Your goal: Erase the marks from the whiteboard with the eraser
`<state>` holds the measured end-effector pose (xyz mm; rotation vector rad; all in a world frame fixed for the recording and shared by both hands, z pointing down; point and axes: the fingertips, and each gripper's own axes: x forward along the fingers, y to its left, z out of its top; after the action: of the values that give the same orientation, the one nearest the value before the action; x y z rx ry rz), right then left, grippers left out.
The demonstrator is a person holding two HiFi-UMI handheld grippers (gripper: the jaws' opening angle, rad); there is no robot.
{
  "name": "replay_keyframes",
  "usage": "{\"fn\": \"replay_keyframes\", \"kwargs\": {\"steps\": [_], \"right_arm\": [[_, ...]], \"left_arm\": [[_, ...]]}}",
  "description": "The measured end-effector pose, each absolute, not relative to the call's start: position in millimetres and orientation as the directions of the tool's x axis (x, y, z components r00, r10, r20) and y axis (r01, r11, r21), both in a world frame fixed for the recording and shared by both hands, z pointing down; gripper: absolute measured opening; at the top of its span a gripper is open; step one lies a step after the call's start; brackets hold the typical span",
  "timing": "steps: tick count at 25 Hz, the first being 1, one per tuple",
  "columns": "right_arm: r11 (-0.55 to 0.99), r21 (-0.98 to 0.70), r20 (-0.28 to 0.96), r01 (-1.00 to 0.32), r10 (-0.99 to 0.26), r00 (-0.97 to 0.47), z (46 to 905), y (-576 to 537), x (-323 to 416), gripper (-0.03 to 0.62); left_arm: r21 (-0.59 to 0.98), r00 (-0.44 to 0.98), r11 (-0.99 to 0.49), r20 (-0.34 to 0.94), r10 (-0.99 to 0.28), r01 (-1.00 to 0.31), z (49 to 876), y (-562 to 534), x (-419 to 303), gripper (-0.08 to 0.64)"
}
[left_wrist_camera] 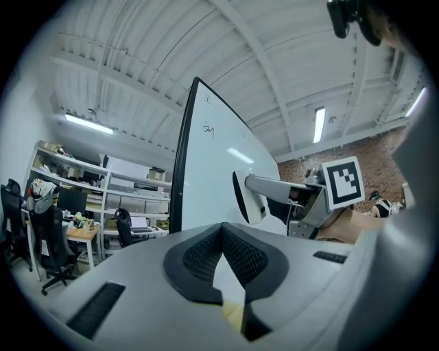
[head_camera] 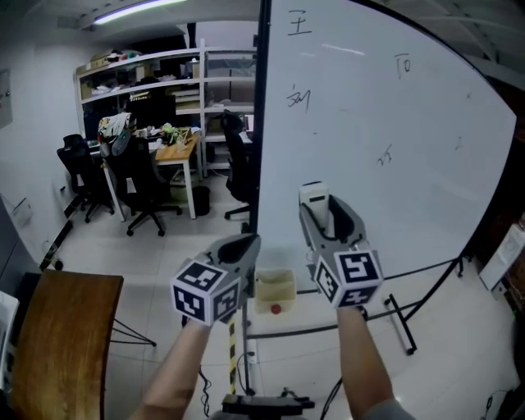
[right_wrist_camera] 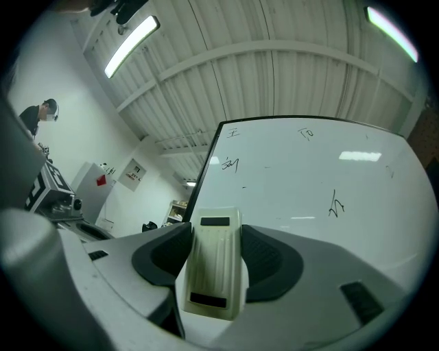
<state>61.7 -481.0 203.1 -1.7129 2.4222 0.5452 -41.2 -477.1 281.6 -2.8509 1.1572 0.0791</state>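
Observation:
A large whiteboard (head_camera: 385,107) on a stand fills the right of the head view, with several small dark marks: one at the top (head_camera: 299,25), one at left (head_camera: 299,99), one at upper right (head_camera: 403,64) and one in the middle (head_camera: 385,155). My right gripper (head_camera: 324,215) is shut on a cream eraser (right_wrist_camera: 214,264), held in front of the board's lower part. The same marks (right_wrist_camera: 231,163) show in the right gripper view. My left gripper (head_camera: 244,246) is shut with nothing in it, beside the board's black left edge (left_wrist_camera: 180,164).
An office lies at left: black chairs (head_camera: 141,176), a desk (head_camera: 179,152) with clutter and white shelves (head_camera: 139,78). A wooden tabletop (head_camera: 57,336) sits at lower left. A cream box (head_camera: 275,294) rests by the board stand, whose legs (head_camera: 402,320) spread on the floor.

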Motion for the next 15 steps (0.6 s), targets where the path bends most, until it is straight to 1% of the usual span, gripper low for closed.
{"fn": "replay_keyframes", "kwargs": {"steps": [8, 15], "right_arm": [[0.365, 0.146, -0.236, -0.919, -0.890, -0.391, 253.9, -434.3, 74.7, 0.238], [0.415, 0.136, -0.188, -0.899, -0.881, -0.435, 279.8, -415.5, 79.3, 0.238]], "left_arm": [[-0.010, 0.763, -0.764, -0.053, -0.644, -0.645, 301.3, -461.7, -6.1, 0.002], [0.010, 0.773, -0.774, -0.051, -0.632, -0.633, 313.8, -453.1, 7.0, 0.002]]}}
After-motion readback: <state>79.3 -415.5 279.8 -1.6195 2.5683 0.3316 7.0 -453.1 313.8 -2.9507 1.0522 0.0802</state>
